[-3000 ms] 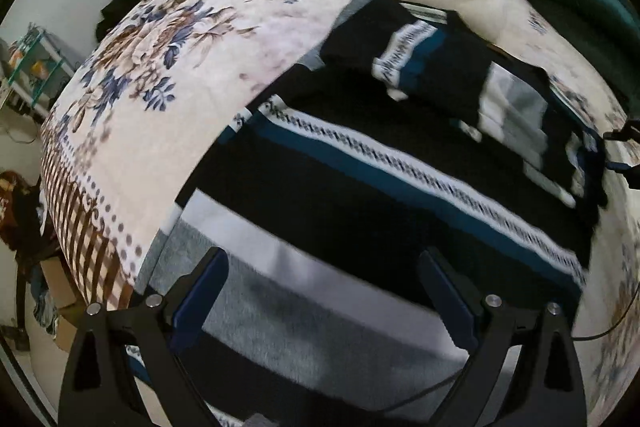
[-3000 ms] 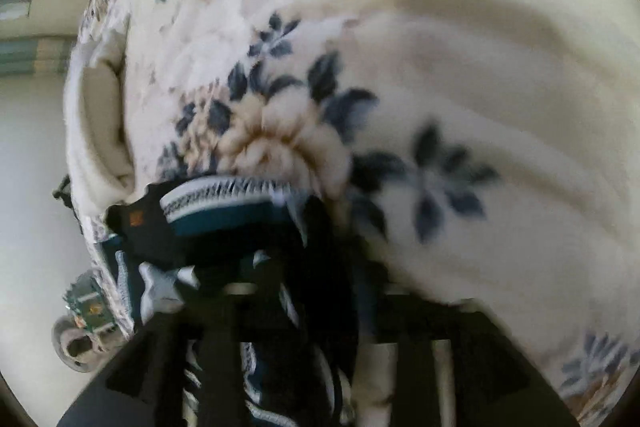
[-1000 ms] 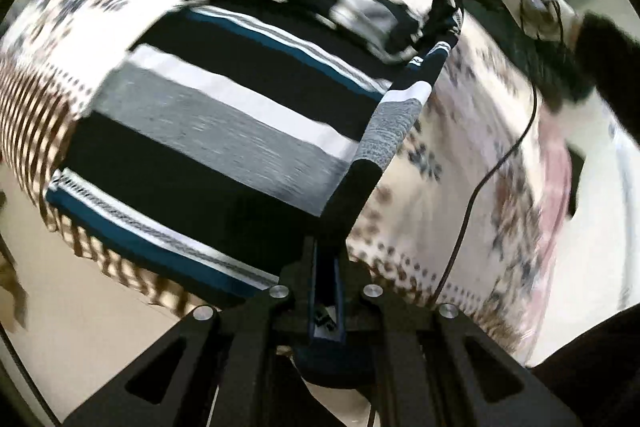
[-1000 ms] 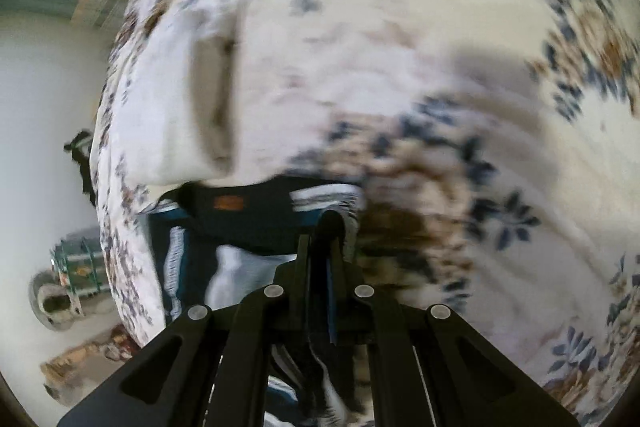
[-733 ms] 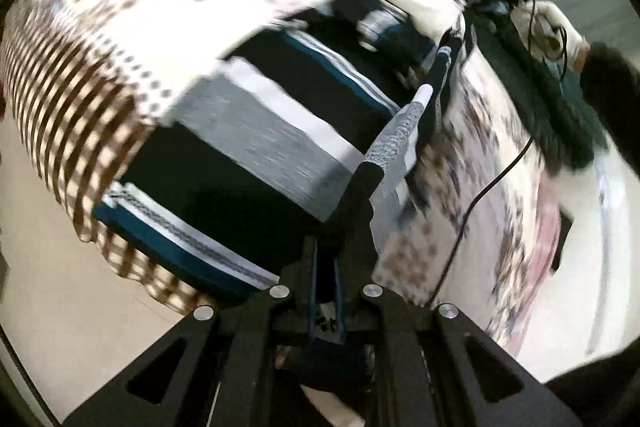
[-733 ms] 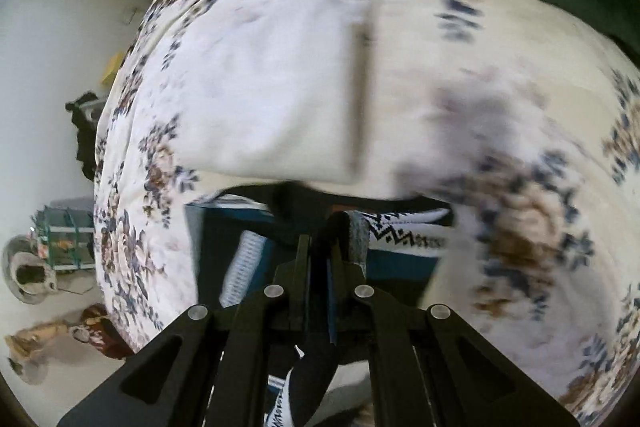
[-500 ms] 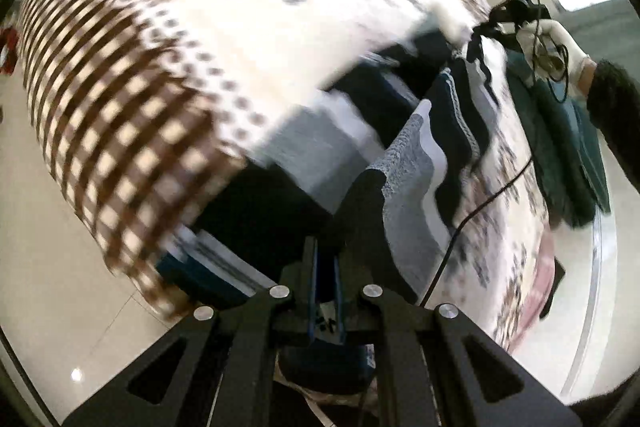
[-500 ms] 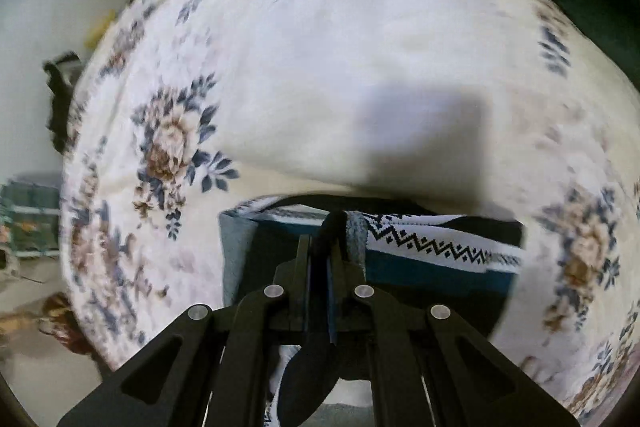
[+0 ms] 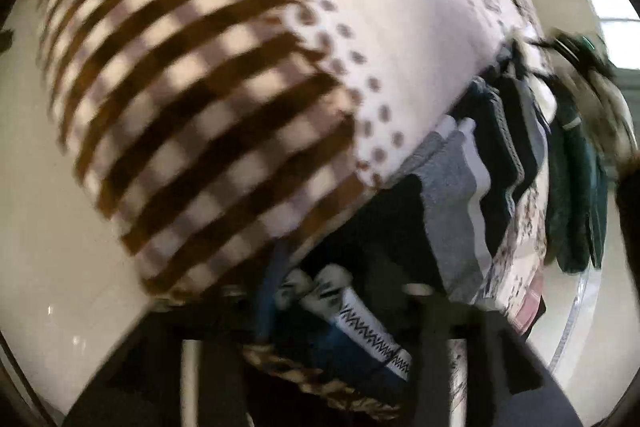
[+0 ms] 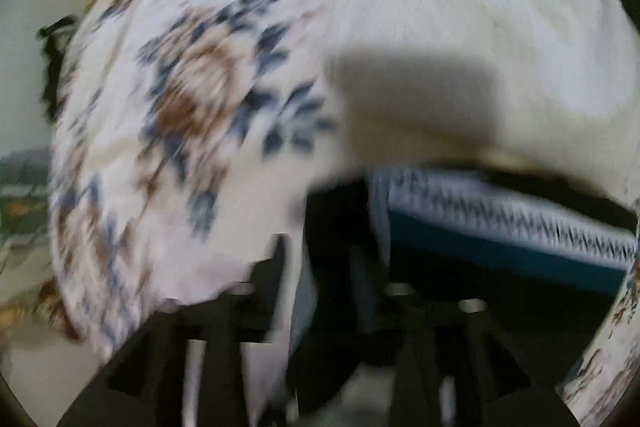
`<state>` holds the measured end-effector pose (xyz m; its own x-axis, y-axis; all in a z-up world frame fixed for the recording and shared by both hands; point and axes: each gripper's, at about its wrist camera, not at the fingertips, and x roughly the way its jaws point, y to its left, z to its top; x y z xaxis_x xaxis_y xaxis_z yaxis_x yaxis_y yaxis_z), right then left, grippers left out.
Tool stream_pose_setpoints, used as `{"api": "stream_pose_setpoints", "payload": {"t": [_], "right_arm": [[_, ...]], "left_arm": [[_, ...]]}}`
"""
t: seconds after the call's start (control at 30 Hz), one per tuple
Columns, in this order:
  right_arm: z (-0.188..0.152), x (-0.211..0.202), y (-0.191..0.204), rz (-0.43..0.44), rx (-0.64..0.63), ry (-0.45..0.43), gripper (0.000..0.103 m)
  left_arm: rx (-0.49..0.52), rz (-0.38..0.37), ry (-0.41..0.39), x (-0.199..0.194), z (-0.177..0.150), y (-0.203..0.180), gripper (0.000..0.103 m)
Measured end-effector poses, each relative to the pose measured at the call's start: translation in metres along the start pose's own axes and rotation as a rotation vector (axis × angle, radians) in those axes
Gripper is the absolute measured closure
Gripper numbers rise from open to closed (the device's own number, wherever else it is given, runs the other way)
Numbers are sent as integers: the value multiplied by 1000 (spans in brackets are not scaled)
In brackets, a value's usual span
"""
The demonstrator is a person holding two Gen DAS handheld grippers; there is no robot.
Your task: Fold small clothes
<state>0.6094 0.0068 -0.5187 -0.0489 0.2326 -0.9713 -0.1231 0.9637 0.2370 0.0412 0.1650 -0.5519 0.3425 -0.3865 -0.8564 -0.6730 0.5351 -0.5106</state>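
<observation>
Only L view: teal cloth (image 9: 576, 183), checked hem (image 9: 192, 107)

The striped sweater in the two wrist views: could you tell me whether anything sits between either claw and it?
Nothing visible does. The striped sweater lies on the floral blanket and reaches between the opening jaws of both the left claw and the right claw.

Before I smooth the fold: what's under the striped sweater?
The striped sweater lies on the floral blanket, whose checked border hangs at the bed's edge. Whatever is beneath the blanket is covered.
</observation>
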Motion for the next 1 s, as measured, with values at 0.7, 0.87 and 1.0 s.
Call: {"api": "stream_pose_setpoints", "payload": {"t": [0.7,0.87,1.0], "right_arm": [[-293,-10,-202,315,358,16,32],[-233,-29,-230,363,470,-109,24],[-164,-41,-239,300,474,-173,24]], "left_arm": [[372,-18,-147,11,115,-216,22],[477,-87,-104,83,194,-304,22],[583,-76,-16,156,250,-368,22]]}}
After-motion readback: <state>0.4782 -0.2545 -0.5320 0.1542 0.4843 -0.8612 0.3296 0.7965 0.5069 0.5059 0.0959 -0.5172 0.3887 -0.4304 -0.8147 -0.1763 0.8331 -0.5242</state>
